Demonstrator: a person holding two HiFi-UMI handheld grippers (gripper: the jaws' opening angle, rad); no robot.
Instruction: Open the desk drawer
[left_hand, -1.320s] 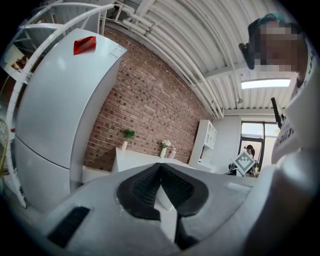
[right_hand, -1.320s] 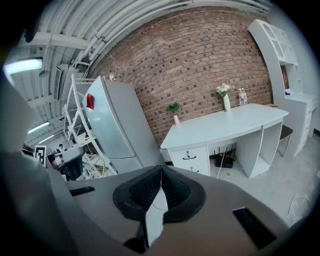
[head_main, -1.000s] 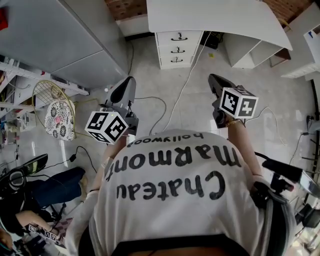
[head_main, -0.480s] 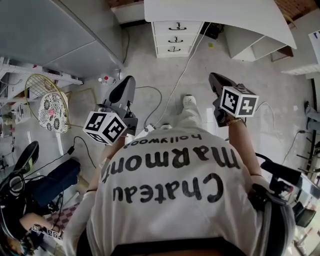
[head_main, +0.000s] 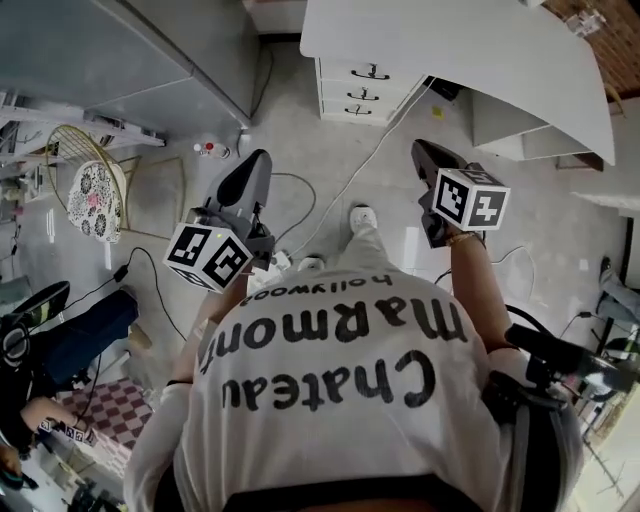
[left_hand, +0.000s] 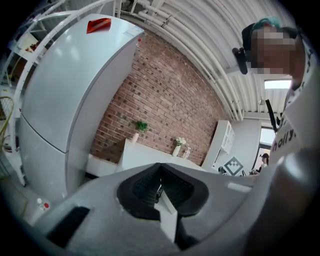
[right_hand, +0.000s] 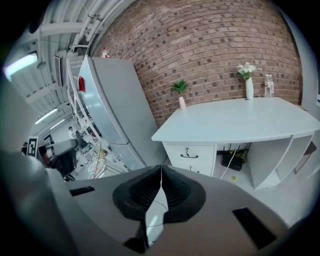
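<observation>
The white desk (head_main: 470, 45) stands at the top of the head view, and its stack of three drawers (head_main: 368, 88) with dark handles is closed. My left gripper (head_main: 247, 172) hovers over the floor, shut and empty, well short of the drawers. My right gripper (head_main: 424, 160) is also shut and empty, out in front of the desk's edge. In the right gripper view the jaws (right_hand: 161, 171) meet on a thin seam, with the drawers (right_hand: 190, 153) ahead under the desk top (right_hand: 235, 119). In the left gripper view the gripper (left_hand: 160, 171) is shut, with the desk (left_hand: 142, 156) beyond it.
A grey refrigerator (head_main: 150, 60) stands left of the desk. A white cable (head_main: 370, 165) runs across the floor from the desk. Small bottles (head_main: 207, 150) and a wire rack (head_main: 80, 165) sit at the left. A plant (right_hand: 180, 89) and a vase (right_hand: 248, 80) stand on the desk.
The person has stepped toward the desk, which now looks nearer and larger. Both grippers have moved forward with the body and stayed shut. A shoe now shows on the floor ahead.
</observation>
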